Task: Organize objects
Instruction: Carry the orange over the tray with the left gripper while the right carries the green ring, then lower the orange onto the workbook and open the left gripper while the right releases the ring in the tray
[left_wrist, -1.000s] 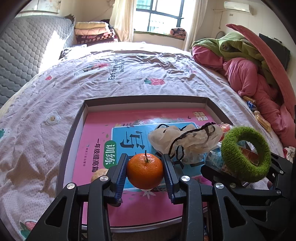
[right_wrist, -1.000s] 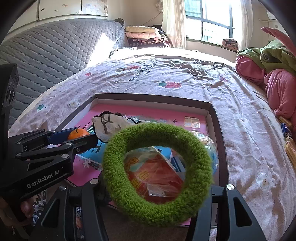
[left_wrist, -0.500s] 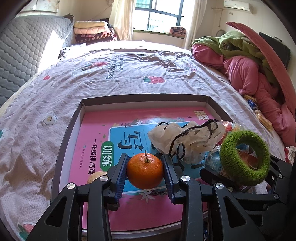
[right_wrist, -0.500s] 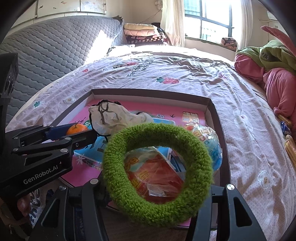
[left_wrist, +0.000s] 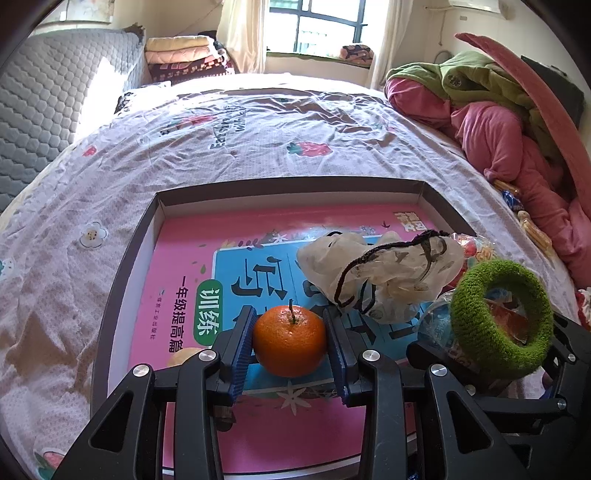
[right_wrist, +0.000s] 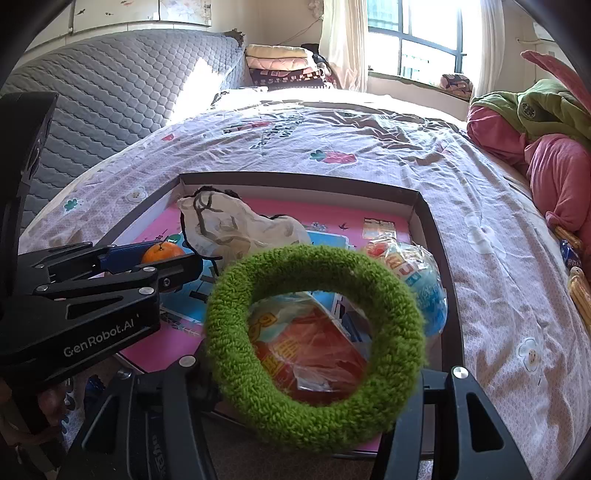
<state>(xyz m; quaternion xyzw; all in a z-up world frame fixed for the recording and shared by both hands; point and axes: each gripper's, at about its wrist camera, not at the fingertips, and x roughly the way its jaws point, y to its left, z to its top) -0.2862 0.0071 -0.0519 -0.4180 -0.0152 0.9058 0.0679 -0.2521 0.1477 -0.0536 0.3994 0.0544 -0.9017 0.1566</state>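
Orange (left_wrist: 289, 345) sits pinched between the blue pads of the left gripper (left_wrist: 290, 350), held over the near part of the dark shallow tray (left_wrist: 122, 273), above the pink workbook (left_wrist: 177, 258) lining it. Right gripper (right_wrist: 314, 373) holds the fuzzy green ring (right_wrist: 314, 328) over the tray's near right corner; its fingertips are hidden behind the ring, so jaw spread can't be told. Crumpled white bag (left_wrist: 380, 273) and snack packets (right_wrist: 413, 273) lie in the tray's right half, tray resting on the floral bedsheet (left_wrist: 258, 133).

Folded blankets (left_wrist: 184, 55) by the window (left_wrist: 325, 26); pink bedding (left_wrist: 517, 140) heaped aside.
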